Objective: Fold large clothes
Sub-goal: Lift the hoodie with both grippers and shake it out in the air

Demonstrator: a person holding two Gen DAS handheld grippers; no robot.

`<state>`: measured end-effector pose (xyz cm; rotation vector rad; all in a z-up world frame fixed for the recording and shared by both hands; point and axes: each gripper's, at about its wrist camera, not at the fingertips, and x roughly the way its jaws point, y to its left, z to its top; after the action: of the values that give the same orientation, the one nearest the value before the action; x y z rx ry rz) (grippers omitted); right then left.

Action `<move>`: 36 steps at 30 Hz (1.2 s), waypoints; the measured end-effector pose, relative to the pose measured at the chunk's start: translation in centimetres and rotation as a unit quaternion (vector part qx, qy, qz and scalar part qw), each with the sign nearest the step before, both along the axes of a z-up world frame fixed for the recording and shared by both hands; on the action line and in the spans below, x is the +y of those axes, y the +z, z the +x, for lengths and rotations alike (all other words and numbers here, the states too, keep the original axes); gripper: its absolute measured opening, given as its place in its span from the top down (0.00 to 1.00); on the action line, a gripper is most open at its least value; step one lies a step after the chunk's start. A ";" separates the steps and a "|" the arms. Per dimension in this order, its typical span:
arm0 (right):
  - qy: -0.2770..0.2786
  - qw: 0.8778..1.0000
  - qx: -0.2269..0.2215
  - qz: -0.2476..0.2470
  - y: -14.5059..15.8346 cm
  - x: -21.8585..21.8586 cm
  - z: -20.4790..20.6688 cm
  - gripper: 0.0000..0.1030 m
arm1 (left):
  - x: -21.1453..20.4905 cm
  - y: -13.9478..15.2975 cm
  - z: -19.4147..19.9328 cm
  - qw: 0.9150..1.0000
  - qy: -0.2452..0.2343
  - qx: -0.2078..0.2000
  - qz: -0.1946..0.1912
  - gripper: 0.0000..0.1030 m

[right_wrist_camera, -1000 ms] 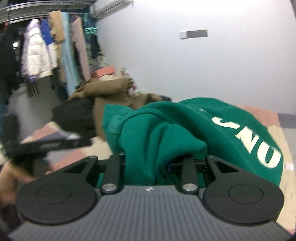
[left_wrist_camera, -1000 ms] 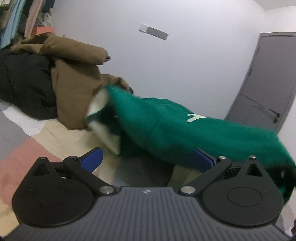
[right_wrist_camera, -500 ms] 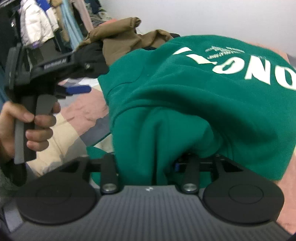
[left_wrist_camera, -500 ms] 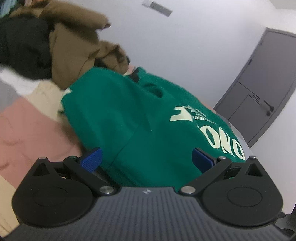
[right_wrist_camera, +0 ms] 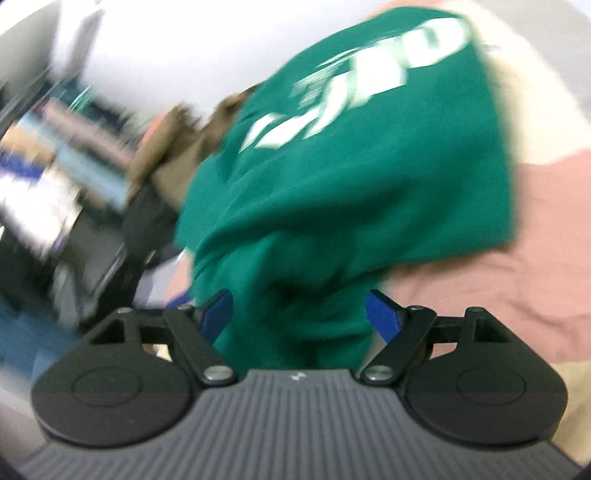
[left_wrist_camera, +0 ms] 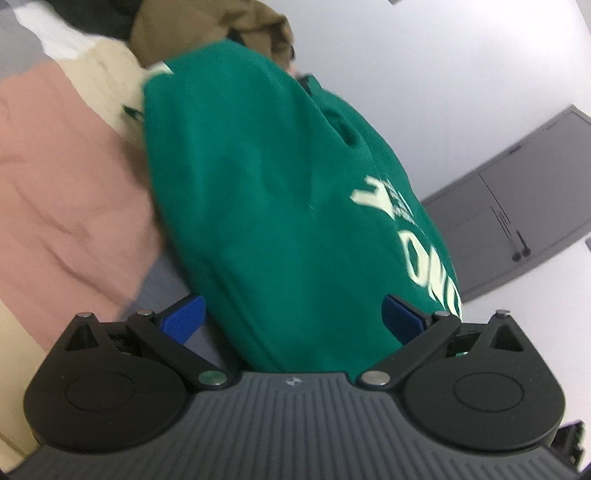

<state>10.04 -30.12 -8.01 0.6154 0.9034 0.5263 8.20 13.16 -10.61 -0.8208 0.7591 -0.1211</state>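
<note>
A green sweatshirt (left_wrist_camera: 273,184) with pale lettering lies bunched on the bed. My left gripper (left_wrist_camera: 293,319) is open, its blue fingertips (left_wrist_camera: 183,317) spread wide on either side of the sweatshirt's near edge. In the right wrist view the same sweatshirt (right_wrist_camera: 362,155) fills the middle, blurred by motion. My right gripper (right_wrist_camera: 301,314) is open too, with a fold of green cloth lying between its blue fingertips (right_wrist_camera: 384,314) but not pinched.
The bed cover has pink (left_wrist_camera: 62,184), beige and grey patches. A brown garment (left_wrist_camera: 207,26) is heaped beyond the sweatshirt. A grey door (left_wrist_camera: 517,218) stands at the right. Hanging clothes (right_wrist_camera: 55,122) blur at the left of the right wrist view.
My right gripper was shut on the green sweatshirt and has now opened. The sweatshirt has come down onto the bed. Both grippers have dropped lower and closer to it.
</note>
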 end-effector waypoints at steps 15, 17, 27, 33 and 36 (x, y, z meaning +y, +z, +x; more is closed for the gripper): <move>-0.143 0.987 0.031 0.061 -5.5 -1.6 5.7 0.67 | -1.9 -2.5 1.8 0.995 -0.013 0.061 -0.076 0.49; -0.145 0.989 0.004 0.041 -4.3 -1.6 5.7 0.87 | -1.7 -3.0 2.0 0.995 -0.006 0.071 -0.070 0.70; -0.144 0.973 -0.180 0.003 4.3 -3.3 5.1 0.93 | 0.2 1.2 1.7 0.997 0.019 -0.025 -0.069 0.91; -0.165 0.972 -0.165 -0.030 4.5 -4.4 9.4 0.93 | 0.5 3.9 3.7 0.997 0.031 -0.064 -0.024 0.91; -0.156 0.980 -0.107 -0.059 1.5 -3.4 12.3 0.93 | -0.1 2.6 5.0 0.999 0.031 -0.038 0.018 0.91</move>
<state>22.31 -33.52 -6.54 0.5671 0.6137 0.2485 13.15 13.02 -7.99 -0.7999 0.6614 -0.0822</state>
